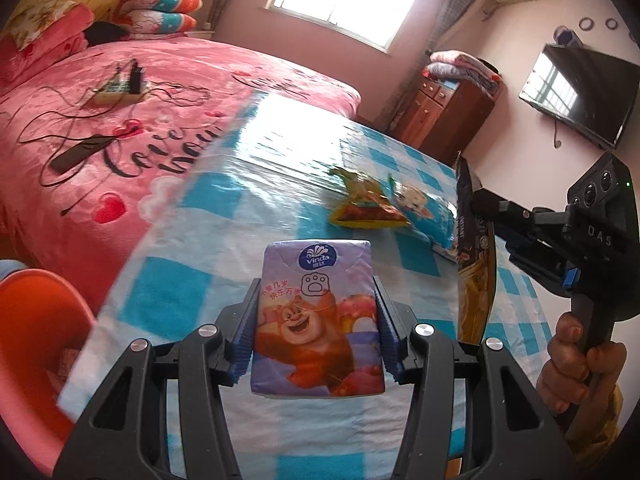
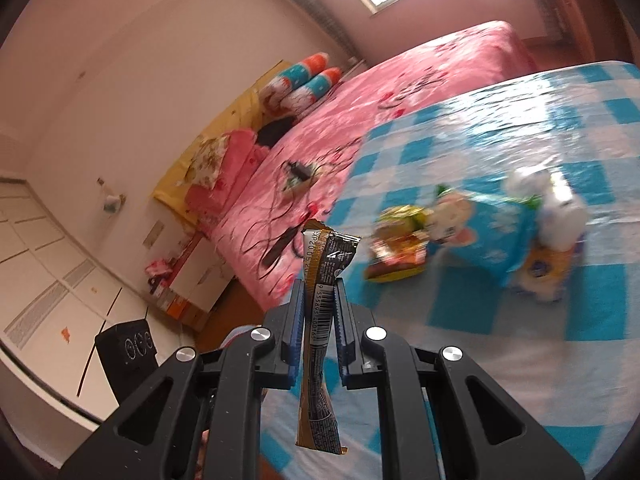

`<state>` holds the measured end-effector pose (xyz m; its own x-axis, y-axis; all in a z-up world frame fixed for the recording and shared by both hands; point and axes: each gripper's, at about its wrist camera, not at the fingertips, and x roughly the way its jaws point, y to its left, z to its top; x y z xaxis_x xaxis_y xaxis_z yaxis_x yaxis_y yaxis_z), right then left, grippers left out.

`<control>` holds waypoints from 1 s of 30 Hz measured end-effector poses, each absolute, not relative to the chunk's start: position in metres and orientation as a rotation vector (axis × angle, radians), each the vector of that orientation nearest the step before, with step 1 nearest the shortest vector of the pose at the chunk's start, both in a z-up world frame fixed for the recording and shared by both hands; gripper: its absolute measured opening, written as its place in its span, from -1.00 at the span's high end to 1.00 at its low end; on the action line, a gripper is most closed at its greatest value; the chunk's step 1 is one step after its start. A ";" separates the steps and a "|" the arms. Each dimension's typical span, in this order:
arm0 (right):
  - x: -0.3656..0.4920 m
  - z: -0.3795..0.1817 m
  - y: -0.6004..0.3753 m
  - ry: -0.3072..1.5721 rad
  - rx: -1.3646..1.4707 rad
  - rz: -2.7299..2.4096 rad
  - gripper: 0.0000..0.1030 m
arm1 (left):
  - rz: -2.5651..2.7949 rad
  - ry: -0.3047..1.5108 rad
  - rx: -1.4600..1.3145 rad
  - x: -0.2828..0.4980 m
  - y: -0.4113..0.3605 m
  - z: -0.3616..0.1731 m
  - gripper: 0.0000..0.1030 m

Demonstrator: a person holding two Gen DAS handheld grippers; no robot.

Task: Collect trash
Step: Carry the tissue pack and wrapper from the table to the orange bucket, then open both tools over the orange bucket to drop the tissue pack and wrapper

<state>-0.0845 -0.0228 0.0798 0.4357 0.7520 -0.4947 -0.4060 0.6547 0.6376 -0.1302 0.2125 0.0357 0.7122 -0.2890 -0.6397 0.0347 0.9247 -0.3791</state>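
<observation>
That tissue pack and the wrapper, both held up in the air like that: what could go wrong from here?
The tissue pack sits between the left gripper fingers by its sides only, so it might slide out. The thin dark wrapper hangs loosely from the right gripper and could slip. The yellow snack bag remains on the checked table, easily forgotten.
</observation>
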 end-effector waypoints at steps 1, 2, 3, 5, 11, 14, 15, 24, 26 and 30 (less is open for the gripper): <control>-0.085 0.080 -0.015 0.853 0.459 0.766 0.71 | -0.173 0.757 -0.363 -0.133 0.220 0.036 -0.03; -0.085 0.079 -0.002 0.865 0.447 0.783 0.71 | -0.163 0.754 -0.370 -0.136 0.226 0.036 -0.03; -0.086 0.080 0.008 0.872 0.437 0.794 0.71 | -0.149 0.750 -0.376 -0.140 0.234 0.036 -0.03; -0.088 0.079 0.029 0.888 0.422 0.821 0.71 | -0.116 0.746 -0.392 -0.149 0.251 0.034 -0.03; -0.094 0.079 0.100 0.932 0.360 0.919 0.71 | -0.008 0.742 -0.436 -0.175 0.300 0.024 -0.03; -0.098 0.079 0.136 0.948 0.328 0.963 0.71 | 0.070 0.744 -0.466 -0.191 0.331 0.016 -0.03; -0.100 0.080 0.149 0.954 0.316 0.980 0.71 | 0.088 0.745 -0.472 -0.194 0.338 0.014 -0.03; -0.122 0.069 0.231 0.991 0.213 1.072 0.71 | 0.244 0.742 -0.549 -0.231 0.399 -0.005 -0.03; -0.128 0.066 0.245 0.995 0.187 1.085 0.71 | 0.261 0.744 -0.566 -0.234 0.407 -0.010 -0.03; -0.139 0.052 0.276 1.034 0.104 1.096 0.61 | 0.315 0.761 -0.588 -0.241 0.419 -0.022 -0.26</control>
